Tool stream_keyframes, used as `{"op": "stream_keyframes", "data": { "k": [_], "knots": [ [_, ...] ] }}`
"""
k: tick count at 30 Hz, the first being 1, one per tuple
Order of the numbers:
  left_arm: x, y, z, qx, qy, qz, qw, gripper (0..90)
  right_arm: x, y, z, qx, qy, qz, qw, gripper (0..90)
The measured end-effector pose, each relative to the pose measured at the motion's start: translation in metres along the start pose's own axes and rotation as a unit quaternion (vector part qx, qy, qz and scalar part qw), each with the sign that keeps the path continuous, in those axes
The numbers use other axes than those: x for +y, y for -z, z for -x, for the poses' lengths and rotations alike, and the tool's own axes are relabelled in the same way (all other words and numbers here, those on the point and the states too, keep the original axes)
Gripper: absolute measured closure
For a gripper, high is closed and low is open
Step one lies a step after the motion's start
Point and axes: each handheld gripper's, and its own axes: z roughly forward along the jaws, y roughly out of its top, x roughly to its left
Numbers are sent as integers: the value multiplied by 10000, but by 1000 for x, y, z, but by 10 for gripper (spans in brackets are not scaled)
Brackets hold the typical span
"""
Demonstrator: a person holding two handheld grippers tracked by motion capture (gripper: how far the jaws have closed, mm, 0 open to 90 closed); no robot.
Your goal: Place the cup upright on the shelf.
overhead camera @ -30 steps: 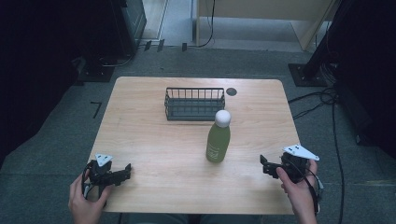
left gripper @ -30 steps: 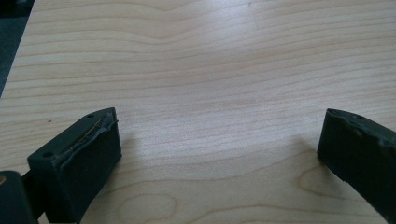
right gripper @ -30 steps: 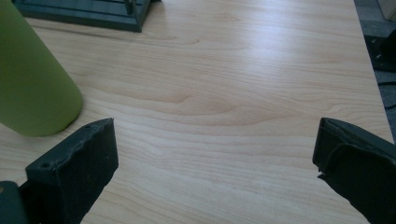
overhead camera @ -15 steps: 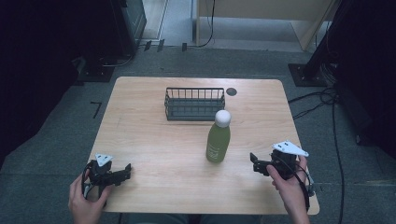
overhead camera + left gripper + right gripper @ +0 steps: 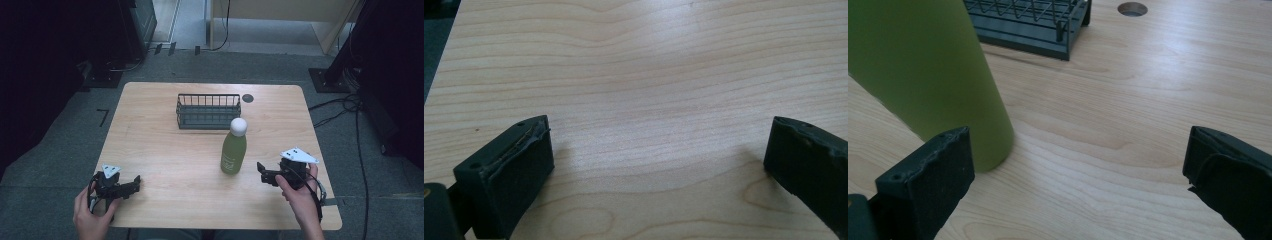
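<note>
1. My right gripper (image 5: 264,174), jaws spread and empty, sits just beside the green bottle (image 5: 234,151), which stands upright mid-table before the wire basket (image 5: 208,111).
2. My left gripper (image 5: 131,183) rests released near the table's (image 5: 150,145) front edge.

High view overlooks the table (image 5: 165,150); gripper views skim its wood.

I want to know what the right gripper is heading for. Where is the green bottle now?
In the high view the green bottle stands upright right of the table's middle, just in front of the wire basket, with the open right gripper close at its right.
</note>
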Motion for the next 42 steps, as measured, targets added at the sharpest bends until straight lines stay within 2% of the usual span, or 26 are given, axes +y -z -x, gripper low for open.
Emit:
{"op": "stream_keyframes", "data": {
  "k": [14,18,26,33,42],
  "knots": [
    [0,0,0,0,-6,-3,10000,0,6,-10,-21,321,98,-2,9994,0],
    [0,0,0,-1,0,0,10000,0,8,-14,-28,496,101,34,9987,0],
    [0,0,0,-1,-1,0,10000,0,12,-18,-38,686,142,110,9975,0],
    [0,0,0,0,1,0,10000,0,15,-24,-46,704,232,142,9971,0],
    [0,0,0,0,-1,-2,10000,0,18,-32,-56,711,220,220,9970,17]
  ]
}}
